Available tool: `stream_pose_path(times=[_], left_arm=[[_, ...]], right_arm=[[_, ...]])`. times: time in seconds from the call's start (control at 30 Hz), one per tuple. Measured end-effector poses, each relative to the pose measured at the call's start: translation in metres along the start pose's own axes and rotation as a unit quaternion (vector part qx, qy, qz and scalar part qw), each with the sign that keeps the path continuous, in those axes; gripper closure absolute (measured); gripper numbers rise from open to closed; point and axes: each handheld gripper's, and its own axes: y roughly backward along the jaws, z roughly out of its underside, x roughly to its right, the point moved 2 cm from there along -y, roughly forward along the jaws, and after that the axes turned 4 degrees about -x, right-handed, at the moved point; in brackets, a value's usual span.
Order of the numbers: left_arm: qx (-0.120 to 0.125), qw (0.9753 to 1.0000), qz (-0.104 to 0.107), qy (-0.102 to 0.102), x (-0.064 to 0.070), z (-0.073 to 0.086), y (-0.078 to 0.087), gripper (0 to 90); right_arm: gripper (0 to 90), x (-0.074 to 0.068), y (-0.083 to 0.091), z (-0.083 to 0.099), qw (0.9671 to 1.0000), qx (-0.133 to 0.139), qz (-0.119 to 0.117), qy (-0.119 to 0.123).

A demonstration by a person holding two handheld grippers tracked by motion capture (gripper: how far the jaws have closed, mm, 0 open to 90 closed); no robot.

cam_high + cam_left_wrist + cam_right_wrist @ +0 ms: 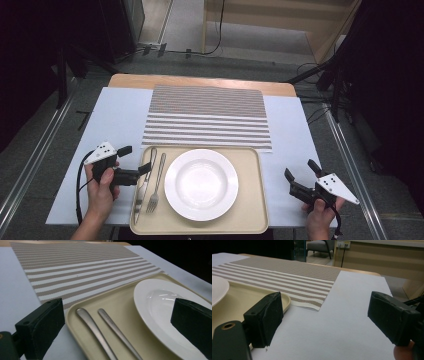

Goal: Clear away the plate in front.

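Knife (144, 187) and fork (156, 184) on tray (250, 220) lie between left gripper's (135, 159) spread jaws; right gripper (301, 173), also spread, sits well apart, right of tray.

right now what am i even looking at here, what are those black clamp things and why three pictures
A person sits at a table holding a hand-held clamp tool in each hand: the left gripper and the right gripper. Both are open and hold nothing. The high view looks down from above. The other two pictures come from small cameras riding on each gripper, so the black blocks at their edges are that gripper's own jaws. On the table lie a striped placemat and a beige tray carrying a white plate, a knife and a fork.
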Motion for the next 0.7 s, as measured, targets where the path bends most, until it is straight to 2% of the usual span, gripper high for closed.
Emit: stream_pose_path(times=[0.17, 0.7], left_arm=[[0.004, 0.9998, -0.018, -0.007, -0.008, 0.007, 0.009, 0.0], [0.014, 0.9972, -0.073, -0.006, -0.034, 0.024, 0.039, 0.0]], right_arm=[[13.5, 0.001, 0.0, 0.0, 1.0, 0.0, 0.002, -0.003], [13.5, 0.001, -0.001, 0.001, 1.0, -0.002, 0.004, -0.001]])
